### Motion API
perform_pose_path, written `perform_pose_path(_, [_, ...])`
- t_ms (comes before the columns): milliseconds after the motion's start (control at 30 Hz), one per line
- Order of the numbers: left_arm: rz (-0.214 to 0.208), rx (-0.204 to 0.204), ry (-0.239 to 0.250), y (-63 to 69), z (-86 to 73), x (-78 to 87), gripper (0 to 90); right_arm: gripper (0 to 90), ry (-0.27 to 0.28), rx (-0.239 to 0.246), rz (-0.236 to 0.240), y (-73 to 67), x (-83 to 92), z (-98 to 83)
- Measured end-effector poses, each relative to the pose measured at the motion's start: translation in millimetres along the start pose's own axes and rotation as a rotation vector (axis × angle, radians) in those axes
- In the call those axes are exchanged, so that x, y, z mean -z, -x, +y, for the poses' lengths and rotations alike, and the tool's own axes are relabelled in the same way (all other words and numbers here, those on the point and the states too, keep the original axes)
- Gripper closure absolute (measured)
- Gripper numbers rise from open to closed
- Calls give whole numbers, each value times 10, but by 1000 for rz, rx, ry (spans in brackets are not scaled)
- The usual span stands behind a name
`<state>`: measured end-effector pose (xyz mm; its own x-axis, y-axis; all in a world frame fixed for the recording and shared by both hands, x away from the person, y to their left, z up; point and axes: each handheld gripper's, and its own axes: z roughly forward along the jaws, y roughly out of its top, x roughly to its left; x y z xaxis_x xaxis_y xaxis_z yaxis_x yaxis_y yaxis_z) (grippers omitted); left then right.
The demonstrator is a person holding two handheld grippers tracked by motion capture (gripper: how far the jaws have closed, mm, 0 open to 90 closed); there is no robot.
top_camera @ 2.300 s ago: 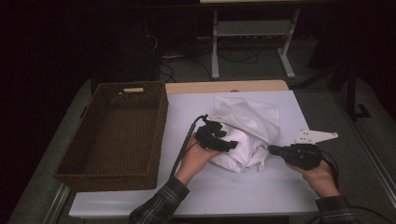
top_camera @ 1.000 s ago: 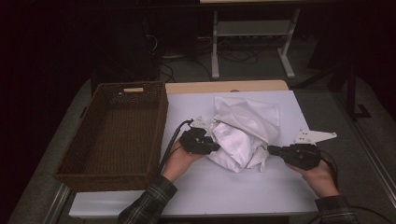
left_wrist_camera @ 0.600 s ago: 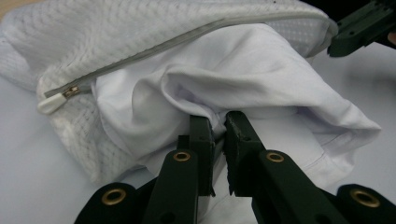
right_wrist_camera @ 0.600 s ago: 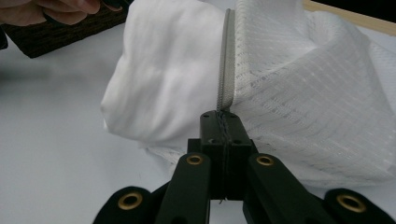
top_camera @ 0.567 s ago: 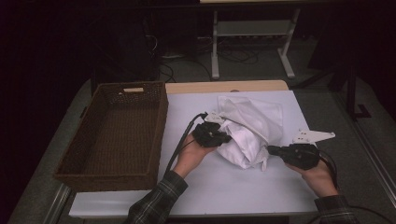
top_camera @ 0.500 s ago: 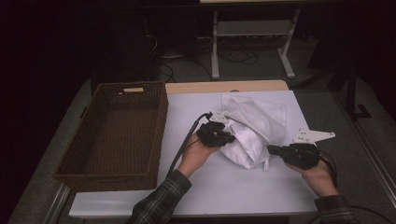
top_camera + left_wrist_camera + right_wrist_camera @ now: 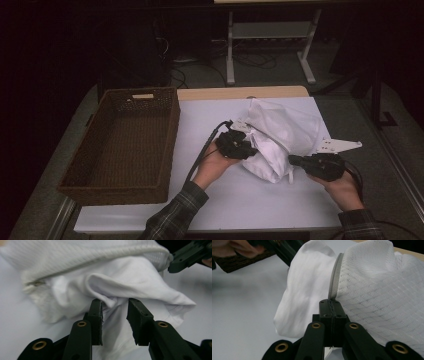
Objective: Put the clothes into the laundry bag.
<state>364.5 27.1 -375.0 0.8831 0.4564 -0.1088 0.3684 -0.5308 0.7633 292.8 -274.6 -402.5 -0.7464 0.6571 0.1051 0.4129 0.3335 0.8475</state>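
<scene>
A white mesh bag (image 7: 287,122) with a grey zipper edge lies on the white table (image 7: 200,115), and a white cloth (image 7: 265,167) bulges from its near opening. My right gripper (image 7: 292,160) is shut on the bag's zipper edge (image 7: 334,282), its jaws pressed together (image 7: 332,303). My left gripper (image 7: 248,150) is at the cloth's left side. Its jaws (image 7: 114,306) have just been opening, with a loose fold of the cloth (image 7: 130,280) between them, below the mesh bag (image 7: 87,255). The pads do not squeeze it.
A brown wicker basket (image 7: 170,140) stands on the left of the table, with nothing in it. A wooden strip (image 7: 240,93) borders the far edge. Bare table lies in front of the bundle, toward the person's forearms.
My left gripper has moved right from near the basket into the cloth, and the bundle has shifted right and bunched up. The right gripper has kept still on the zipper edge.
</scene>
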Motion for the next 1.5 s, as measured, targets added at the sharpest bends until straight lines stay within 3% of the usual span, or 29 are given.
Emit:
perform_pose_path(33, [0, 0, 0, 0, 0, 0, 642, 891, 0, 0, 0, 0, 0, 0])
perform_pose_path(100, [17, -6, 23, -32, 3, 196, 631, 891, 0, -1, 1, 3, 0, -2])
perform_pose_path(167, [17, -6, 23, -32, 3, 196, 630, 891, 0, -1, 0, 0, -1, -1])
perform_pose_path(200, [66, -11, 18, -76, -23, 318, 630, 891, -1, 0, -1, -5, -4, -1])
perform_pose_path(333, [99, 19, 16, -173, -57, 333, 630, 891, -1, 0, -2, -8, -4, -1])
perform_pose_path(400, [134, 41, 4, -288, -80, 269, 629, 891, -1, 2, -1, -9, -7, -1])
perform_pose_path(733, [145, 114, -10, -623, -105, -111, 583, 891, 2, -13, 12, 3, -24, -13])
perform_pose_path(967, [162, 119, -61, -796, -93, -407, 549, 891, 2, -11, 10, 4, -20, -13])
perform_pose_path(1033, [162, 119, -61, -796, -93, -407, 548, 891, 3, -10, 10, 4, -20, -13])
perform_pose_path(1067, [161, 121, -80, -843, -101, -513, 548, 891, 3, -10, 10, 4, -20, -13])
perform_pose_path(1167, [146, 131, -98, -869, -107, -620, 543, 891, 4, -7, 10, 5, -16, -12])
perform_pose_path(1267, [133, 133, -117, -885, -114, -739, 577, 891, 7, -10, 11, 11, -9, -12])
perform_pose_path(1300, [133, 133, -117, -885, -114, -739, 622, 891, 7, -10, 11, 11, -9, -12])
perform_pose_path(1367, [133, 133, -117, -885, -114, -739, 622, 891, 7, -10, 11, 11, -8, -12])
perform_pose_path(1400, [122, 131, -133, -895, -125, -778, 793, 891, 8, -11, 11, 13, -3, -12])
perform_pose_path(1433, [113, 139, -130, -897, -127, -771, 855, 891, 8, -11, 11, 15, 0, -12])
perform_pose_path(1500, [111, 134, -139, -884, -132, -749, 889, 891, 10, -13, 10, 17, 5, -13])
